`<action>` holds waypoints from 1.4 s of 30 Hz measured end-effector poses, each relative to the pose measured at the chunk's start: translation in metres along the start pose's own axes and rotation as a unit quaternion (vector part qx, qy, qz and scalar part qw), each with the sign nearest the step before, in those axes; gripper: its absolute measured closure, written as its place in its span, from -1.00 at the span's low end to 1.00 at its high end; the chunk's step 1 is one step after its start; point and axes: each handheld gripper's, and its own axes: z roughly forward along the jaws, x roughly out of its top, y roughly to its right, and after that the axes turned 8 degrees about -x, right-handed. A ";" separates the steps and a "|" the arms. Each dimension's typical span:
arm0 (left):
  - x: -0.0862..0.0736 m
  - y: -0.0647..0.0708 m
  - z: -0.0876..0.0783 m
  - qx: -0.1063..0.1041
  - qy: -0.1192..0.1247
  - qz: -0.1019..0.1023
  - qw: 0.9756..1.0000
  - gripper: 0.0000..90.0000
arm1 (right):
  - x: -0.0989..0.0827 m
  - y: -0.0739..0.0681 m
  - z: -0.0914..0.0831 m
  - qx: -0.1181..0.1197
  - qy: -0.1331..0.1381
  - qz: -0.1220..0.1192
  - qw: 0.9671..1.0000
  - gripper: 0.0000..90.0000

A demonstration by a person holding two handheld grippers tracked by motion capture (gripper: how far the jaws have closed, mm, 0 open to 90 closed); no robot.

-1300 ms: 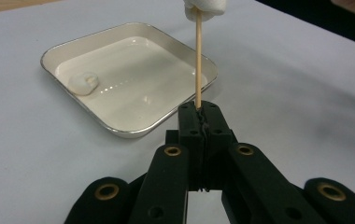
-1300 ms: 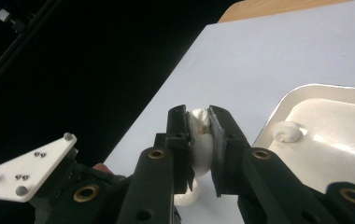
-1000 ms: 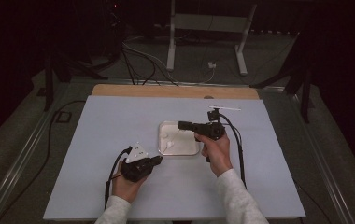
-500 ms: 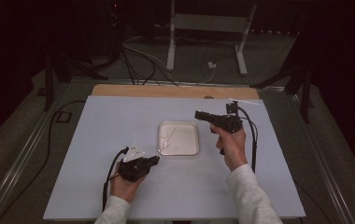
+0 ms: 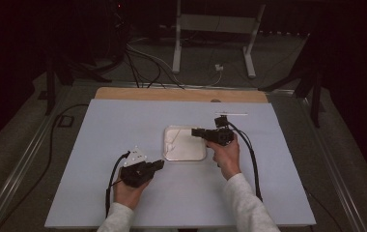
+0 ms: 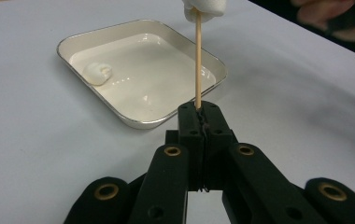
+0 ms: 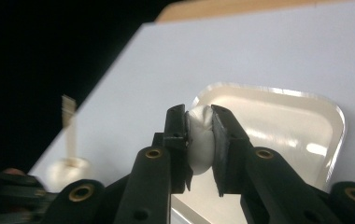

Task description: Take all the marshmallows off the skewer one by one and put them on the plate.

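White and soft, a marshmallow [image 7: 200, 140] is sitting squeezed between the two black jaws of our right gripper [image 7: 199, 144], its sides bulging out past the pads. In the right gripper view we are holding it just over the near rim of the cream-coloured square tray [image 7: 306, 135]. From the high view, the right gripper [image 5: 205, 134] is hovering at the tray's [image 5: 185, 155] right edge, pointing left across it, with our right hand [image 5: 226, 155] wrapped around its handle. The jaws have just been opening slightly, though the marshmallow is staying pinched between them.

Our left gripper [image 6: 199, 114] is clamping the lower end of a thin wooden skewer [image 6: 197, 60], its jaws pressed tight together on the stick. The skewer is standing nearly upright in the left gripper view, and a second marshmallow [image 6: 205, 8] is sitting speared on its top end, partly cut off by the edge of the frame. Beyond the skewer, a third marshmallow [image 6: 97, 73] is lying inside the tray [image 6: 140, 122], near its far left wall.

In the high view, the left gripper [image 5: 155, 165] is resting low over the pale blue table [image 5: 99, 125], just off the tray's near left corner, with our left hand [image 5: 128, 191] behind it. The two grippers are keeping well apart, with the tray between them.
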 end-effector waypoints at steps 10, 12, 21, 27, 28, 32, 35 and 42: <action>0.000 -0.002 0.001 0.002 -0.002 -0.004 1.000 1.00 | -0.008 0.000 0.020 -0.010 -0.025 -0.006 1.000 -0.07; 0.000 -0.002 0.001 0.003 -0.002 -0.005 1.000 1.00 | -0.009 -0.001 0.019 -0.010 -0.019 -0.010 1.000 -0.28; 0.000 -0.002 0.002 0.004 0.001 -0.006 1.000 1.00 | -0.012 -0.012 0.009 0.028 -0.004 -0.021 0.999 -0.76; 0.000 -0.001 0.003 0.003 0.004 -0.009 1.000 1.00 | -0.018 -0.027 0.007 0.069 -0.008 -0.032 0.997 -0.81; 0.000 -0.001 0.002 0.003 0.004 -0.009 1.000 1.00 | -0.019 -0.029 0.007 0.075 -0.010 -0.033 0.997 -0.81; 0.001 -0.001 0.002 0.003 0.006 -0.011 1.000 1.00 | -0.022 -0.038 0.008 0.097 -0.013 -0.035 0.995 -0.74; 0.001 -0.001 0.003 0.002 0.008 -0.012 1.000 1.00 | -0.025 -0.043 0.010 0.107 -0.017 -0.032 0.994 -0.66; 0.001 0.000 0.003 -0.002 0.014 -0.017 1.000 1.00 | -0.031 -0.049 0.017 0.124 -0.031 -0.029 0.991 -0.41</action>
